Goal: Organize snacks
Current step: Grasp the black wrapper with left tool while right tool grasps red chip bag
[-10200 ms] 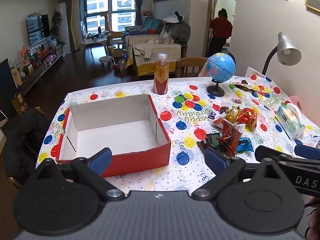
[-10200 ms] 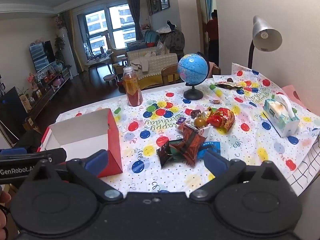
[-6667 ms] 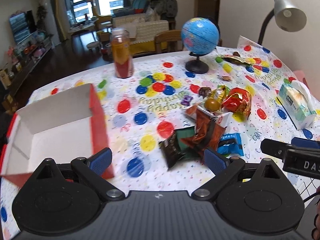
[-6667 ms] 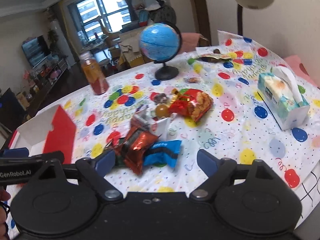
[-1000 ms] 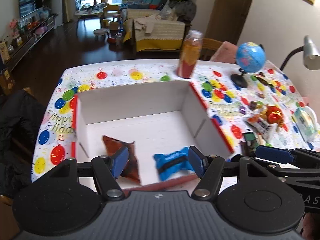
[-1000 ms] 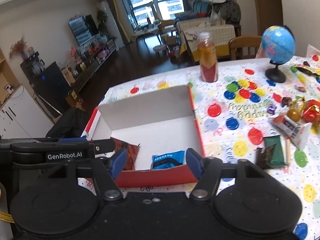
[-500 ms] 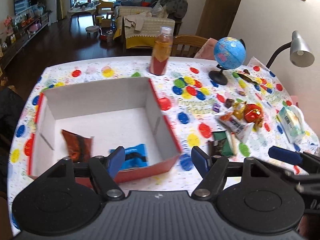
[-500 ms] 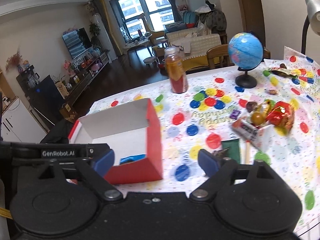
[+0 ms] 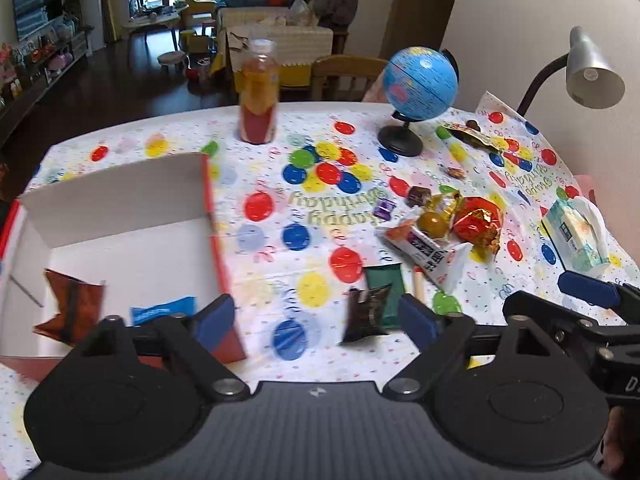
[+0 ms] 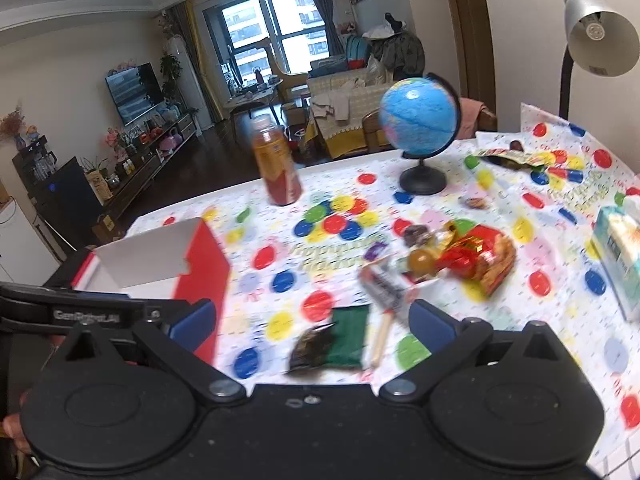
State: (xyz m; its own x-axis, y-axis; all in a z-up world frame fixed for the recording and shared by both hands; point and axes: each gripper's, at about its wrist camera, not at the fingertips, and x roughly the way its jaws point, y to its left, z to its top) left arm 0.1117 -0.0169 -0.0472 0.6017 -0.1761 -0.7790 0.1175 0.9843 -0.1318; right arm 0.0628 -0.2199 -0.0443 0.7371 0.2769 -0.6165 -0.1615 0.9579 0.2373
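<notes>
A red box with a white inside point(image 9: 120, 200) sits at the left and holds a brown snack packet point(image 9: 70, 304) and a blue packet point(image 9: 162, 309). A dark packet point(image 9: 366, 312) on a green packet point(image 9: 386, 280) lies on the tablecloth just ahead of my open, empty left gripper point(image 9: 314, 320). Behind are a white packet point(image 9: 428, 250), a red-gold bag point(image 9: 478, 220) and small sweets point(image 9: 432, 222). My right gripper point(image 10: 312, 324) is open and empty above the dark packet point(image 10: 310, 346) and green packet point(image 10: 348, 332). The box point(image 10: 200, 264) is on its left.
A juice bottle point(image 9: 258, 94) and a globe point(image 9: 418, 84) stand at the back. A tissue box point(image 9: 574, 232) and a desk lamp point(image 9: 592, 68) are at the right. More wrappers point(image 9: 468, 136) lie at the far right. The right gripper's arm point(image 9: 580, 320) crosses the left view's lower right.
Both grippers have swung right, from over the box towards the snack pile. Both jaws have opened wider. The brown and blue packets stay in the box.
</notes>
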